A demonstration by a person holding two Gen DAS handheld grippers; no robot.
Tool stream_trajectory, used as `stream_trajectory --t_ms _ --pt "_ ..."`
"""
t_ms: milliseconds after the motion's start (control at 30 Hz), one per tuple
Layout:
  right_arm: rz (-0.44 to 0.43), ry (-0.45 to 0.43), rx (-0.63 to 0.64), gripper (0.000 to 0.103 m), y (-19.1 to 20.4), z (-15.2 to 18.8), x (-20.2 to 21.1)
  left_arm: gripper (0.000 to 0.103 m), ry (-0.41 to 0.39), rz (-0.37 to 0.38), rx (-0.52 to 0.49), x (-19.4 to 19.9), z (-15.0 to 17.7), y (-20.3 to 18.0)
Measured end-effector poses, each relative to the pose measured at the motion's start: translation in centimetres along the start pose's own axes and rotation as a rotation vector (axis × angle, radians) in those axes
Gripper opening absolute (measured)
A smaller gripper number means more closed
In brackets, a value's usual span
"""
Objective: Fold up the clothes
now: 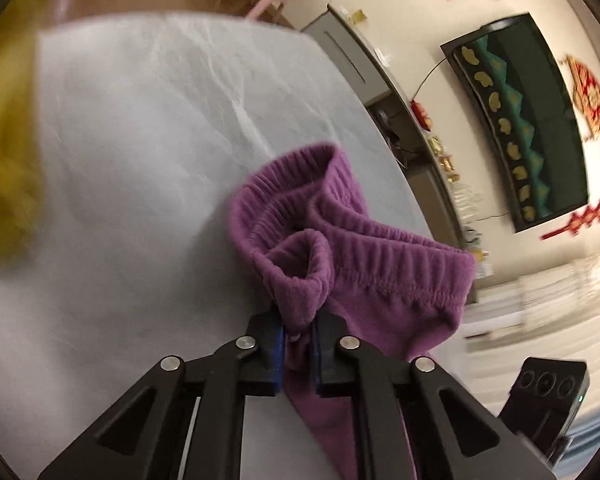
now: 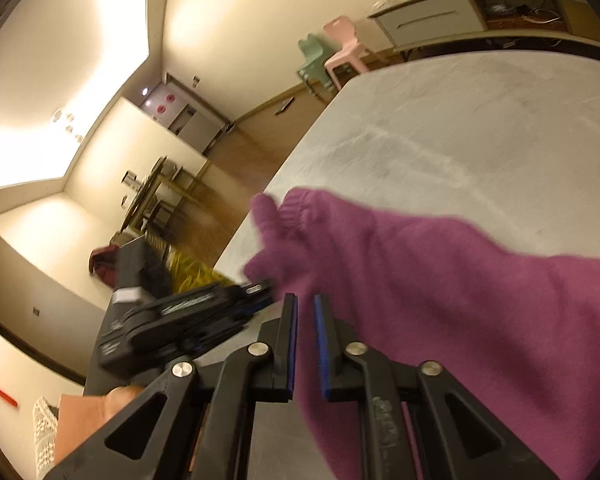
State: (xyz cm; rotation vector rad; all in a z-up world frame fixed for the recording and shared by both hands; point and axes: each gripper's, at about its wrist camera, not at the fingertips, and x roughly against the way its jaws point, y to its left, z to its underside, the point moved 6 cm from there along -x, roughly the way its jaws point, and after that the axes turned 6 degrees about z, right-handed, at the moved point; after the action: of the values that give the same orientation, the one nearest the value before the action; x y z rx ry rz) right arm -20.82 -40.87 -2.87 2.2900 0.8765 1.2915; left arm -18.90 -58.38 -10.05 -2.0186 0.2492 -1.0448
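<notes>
Left claw pinching purple garment's bunched waistband.

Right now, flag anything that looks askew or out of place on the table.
The purple garment is bunched, its ribbed waistband curled over itself where the left tongs pinch it. A yellow cloth hangs over the table edge. Nothing looks spilled or damaged.

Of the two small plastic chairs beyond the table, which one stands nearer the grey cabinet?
The pink chair. In the right wrist view it stands between the green chair and the grey cabinet, so the green one is farther off.
</notes>
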Motion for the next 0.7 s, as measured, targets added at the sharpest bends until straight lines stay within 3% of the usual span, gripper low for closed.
stream_trajectory --t_ms 67,167,233,267,300,467,667,700 --pt "0.008 -0.015 0.009 0.005 -0.2 -0.6 0.9 0.007 -0.015 -0.011 -0.054 1.9 -0.2 -1.0" --pt "0.019 -0.008 0.05 0.007 1.0 -1.1 0.6 0.008 0.041 -0.02 -0.079 2.4 0.7 -0.9" --pt "0.022 0.027 0.084 0.027 2.2 -0.9 -0.6 0.009 0.064 -0.042 -0.099 2.4 1.1 -0.8" --pt "0.02 0.05 0.102 0.05 2.7 -0.4 -1.2 0.009 0.068 -0.057 -0.108 2.4 1.2 -0.7" --pt "0.021 0.069 0.121 0.057 3.4 -0.1 -2.1 0.009 0.066 -0.063 -0.101 2.6 1.3 -0.5" --pt "-0.017 0.144 0.222 0.057 6.6 1.5 -4.6 0.009 0.062 -0.107 -0.081 3.2 0.9 1.4" --pt "-0.008 0.177 0.279 0.057 7.2 3.5 -5.6 0.009 0.05 -0.139 -0.052 3.8 0.9 3.0" --pt "-0.005 0.181 0.288 0.051 7.3 3.9 -5.7 0.009 0.05 -0.141 -0.047 3.8 0.9 3.1"
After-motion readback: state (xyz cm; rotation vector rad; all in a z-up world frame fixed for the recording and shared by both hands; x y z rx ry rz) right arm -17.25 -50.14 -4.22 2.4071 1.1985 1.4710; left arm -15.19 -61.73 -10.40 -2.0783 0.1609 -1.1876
